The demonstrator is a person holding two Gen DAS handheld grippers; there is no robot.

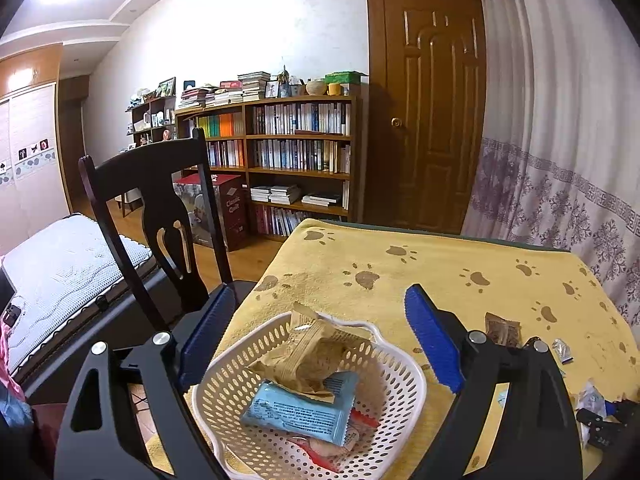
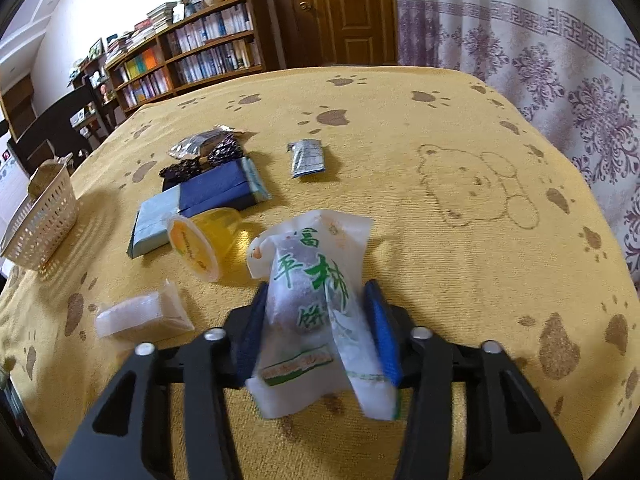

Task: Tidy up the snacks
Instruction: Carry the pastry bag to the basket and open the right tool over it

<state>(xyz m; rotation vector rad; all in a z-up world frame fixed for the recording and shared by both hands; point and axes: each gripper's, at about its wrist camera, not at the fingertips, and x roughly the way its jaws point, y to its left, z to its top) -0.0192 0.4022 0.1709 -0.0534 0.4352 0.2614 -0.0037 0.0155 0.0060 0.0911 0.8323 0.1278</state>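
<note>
Plainly, the left hand-held gripper (image 1: 320,338) hung spread and empty over the white basket (image 1: 404,396), already heaped at the desk (image 2: 400,120) edge. The right hand-held gripper (image 2: 316,322) pinched the white snack packet (image 2: 312,292) by its loose wrapper; that film might slip, or the packet might slide off the pile in the basket, which sat at nine o'clock in the right view.

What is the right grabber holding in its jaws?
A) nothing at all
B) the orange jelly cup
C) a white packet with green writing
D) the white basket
C: in the right wrist view, the right gripper has its blue jaws closed on the white packet with green writing, while the orange jelly cup lies on the yellow cloth and the basket sits off to the side.
</note>
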